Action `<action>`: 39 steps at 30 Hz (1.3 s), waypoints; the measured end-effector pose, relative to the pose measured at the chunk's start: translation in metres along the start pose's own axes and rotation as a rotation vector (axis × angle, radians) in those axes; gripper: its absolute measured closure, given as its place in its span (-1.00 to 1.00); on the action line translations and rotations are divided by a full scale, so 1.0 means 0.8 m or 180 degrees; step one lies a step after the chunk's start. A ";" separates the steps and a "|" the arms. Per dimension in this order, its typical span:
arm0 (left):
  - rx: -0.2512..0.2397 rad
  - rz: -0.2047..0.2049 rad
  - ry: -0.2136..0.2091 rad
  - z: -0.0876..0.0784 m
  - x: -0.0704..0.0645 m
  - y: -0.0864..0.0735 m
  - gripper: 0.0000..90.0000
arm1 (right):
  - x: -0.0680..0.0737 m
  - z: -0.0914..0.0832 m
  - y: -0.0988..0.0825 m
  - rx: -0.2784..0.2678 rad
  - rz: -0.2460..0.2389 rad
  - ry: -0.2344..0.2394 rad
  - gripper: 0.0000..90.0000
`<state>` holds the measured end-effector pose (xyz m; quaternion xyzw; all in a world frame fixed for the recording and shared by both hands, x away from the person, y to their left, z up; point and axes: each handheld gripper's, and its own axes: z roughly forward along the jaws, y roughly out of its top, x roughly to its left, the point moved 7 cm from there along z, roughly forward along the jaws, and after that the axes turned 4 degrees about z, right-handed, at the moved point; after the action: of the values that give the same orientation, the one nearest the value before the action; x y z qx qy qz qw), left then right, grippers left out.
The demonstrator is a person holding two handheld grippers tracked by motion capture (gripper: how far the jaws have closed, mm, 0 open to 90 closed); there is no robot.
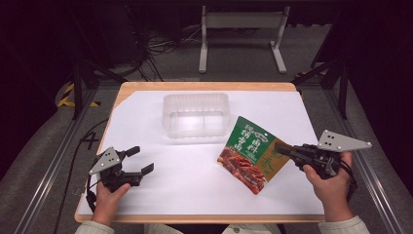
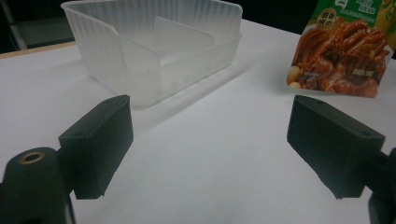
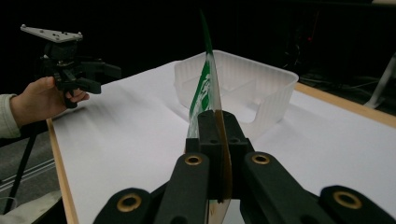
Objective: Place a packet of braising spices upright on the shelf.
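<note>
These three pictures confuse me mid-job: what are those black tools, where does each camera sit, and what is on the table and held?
A person holds a two-jaw hand tool in each hand. The high view looks down on the table. The other two cameras ride on the tools and look along their jaws. On the white surface stands a clear plastic bin with a divider. The right claw is shut on the edge of a green snack pouch, seen edge-on in its own view. The left claw is open, holding nothing.

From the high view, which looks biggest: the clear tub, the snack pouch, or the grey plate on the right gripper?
1. Clear tub, largest.
2. Snack pouch, somewhat smaller, though it is lifted nearer the camera, so the gap is unsure.
3. Grey plate, smallest.
</note>
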<state>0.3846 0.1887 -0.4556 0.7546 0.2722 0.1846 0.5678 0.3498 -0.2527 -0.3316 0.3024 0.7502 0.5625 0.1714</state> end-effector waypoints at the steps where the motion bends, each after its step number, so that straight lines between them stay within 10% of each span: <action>1: -0.0003 0.0001 0.0000 0.000 0.000 0.000 -0.67 | 0.001 -0.001 0.003 -0.0008 -0.0033 -0.0024 1.00; 39: 0.0025 0.0009 -0.0001 0.000 0.000 -0.001 -0.67 | -0.049 -0.013 0.088 -0.0243 0.0168 -0.0433 1.00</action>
<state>0.3848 0.1886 -0.4564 0.7572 0.2717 0.1842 0.5646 0.3918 -0.2730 -0.2650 0.3528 0.7066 0.5732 0.2185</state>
